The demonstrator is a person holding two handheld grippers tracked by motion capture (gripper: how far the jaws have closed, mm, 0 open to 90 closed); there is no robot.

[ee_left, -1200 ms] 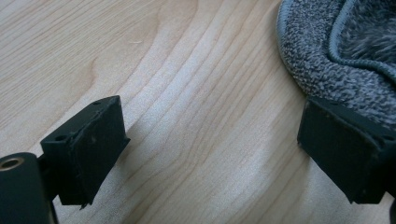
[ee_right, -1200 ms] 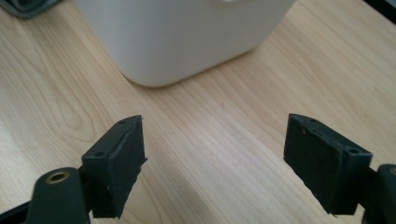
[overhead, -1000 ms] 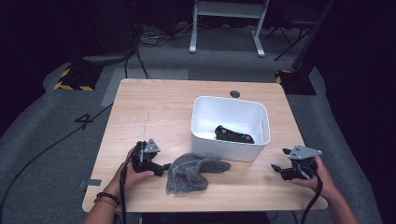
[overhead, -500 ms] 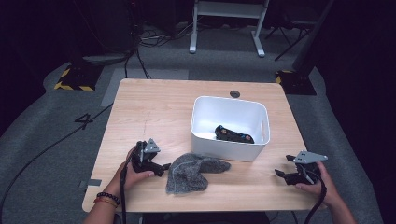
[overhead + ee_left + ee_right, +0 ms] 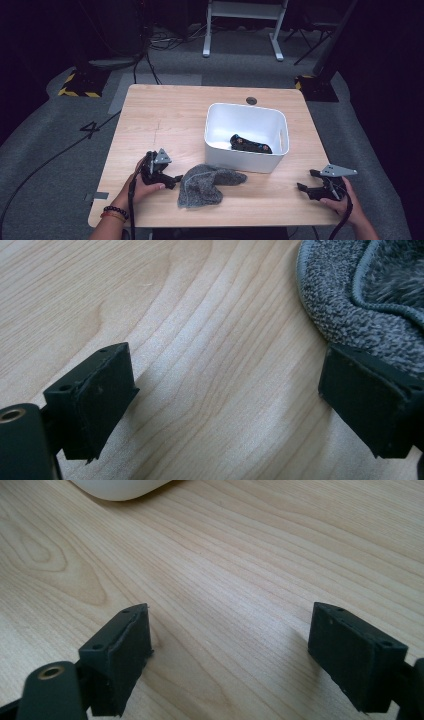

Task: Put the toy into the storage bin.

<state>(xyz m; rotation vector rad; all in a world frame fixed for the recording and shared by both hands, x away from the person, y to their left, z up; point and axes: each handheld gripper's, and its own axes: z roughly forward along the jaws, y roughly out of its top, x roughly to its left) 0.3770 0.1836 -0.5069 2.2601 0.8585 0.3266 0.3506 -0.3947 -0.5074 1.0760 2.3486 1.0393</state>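
Left gripper low over the wooden table, jaws wide apart, one jaw at the edge of the grey knitted cloth, nothing clamped. Cloth crumpled just in front of the white tub. Right gripper near the table's right edge, jaws just opened further, nothing between them.

The black object in the white bin is too small to identify; the bin's front wall hides its lower edge.
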